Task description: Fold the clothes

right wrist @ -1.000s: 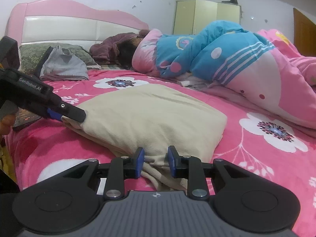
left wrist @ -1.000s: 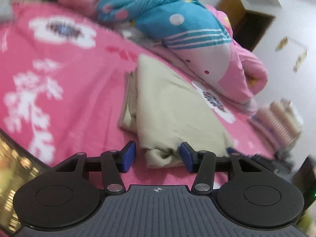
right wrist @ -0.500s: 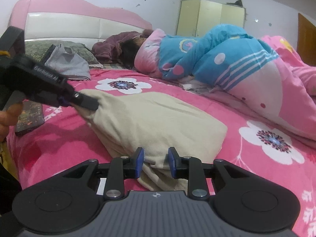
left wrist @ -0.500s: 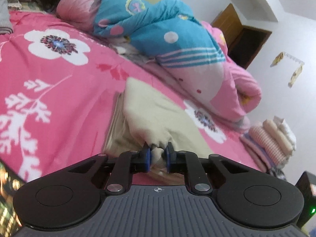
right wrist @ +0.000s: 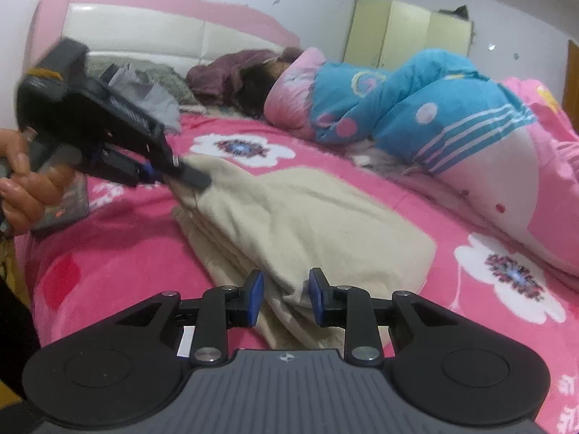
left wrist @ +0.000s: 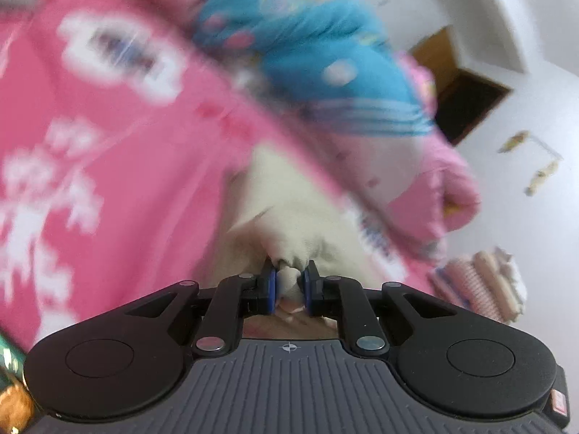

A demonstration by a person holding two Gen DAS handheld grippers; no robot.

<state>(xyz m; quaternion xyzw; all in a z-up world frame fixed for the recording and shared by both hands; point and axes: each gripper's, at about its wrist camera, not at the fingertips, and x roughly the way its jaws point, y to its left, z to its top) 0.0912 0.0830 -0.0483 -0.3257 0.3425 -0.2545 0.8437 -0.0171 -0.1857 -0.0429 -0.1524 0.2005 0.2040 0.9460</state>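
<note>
Left hand-held gripper (left wrist: 289, 285), low centre of the left wrist view, is clenched on a bunched corner of the beige garment (left wrist: 289, 209), with cloth pinched between its blue pads (left wrist: 270, 291). That view is blurred, so fine detail of the fold cannot be read. Right hand-held gripper (right wrist: 284, 296), low centre of the right wrist view, has its blue pads on either side of the garment's near folded edge; they appear to bear on the cloth, though contact is not fully clear. Garment lies in several layers across the pink flowered bed (right wrist: 119, 253), running from the lower centre of the right view up toward middle left, where the left gripper meets its far corner. A hand (right wrist: 25, 188) at the left edge holds that tool. A rolled blue and pink quilt (right wrist: 416, 108) occupies the upper right of the right view, apart from the garment. Grey clothing (right wrist: 152, 97) rests by the pink headboard (right wrist: 163, 25) at upper left. A dark flat object (right wrist: 68, 209) lies on the bed just below the hand. Folded striped cloths (left wrist: 481, 282) are stacked at the right edge of the left view.
</note>
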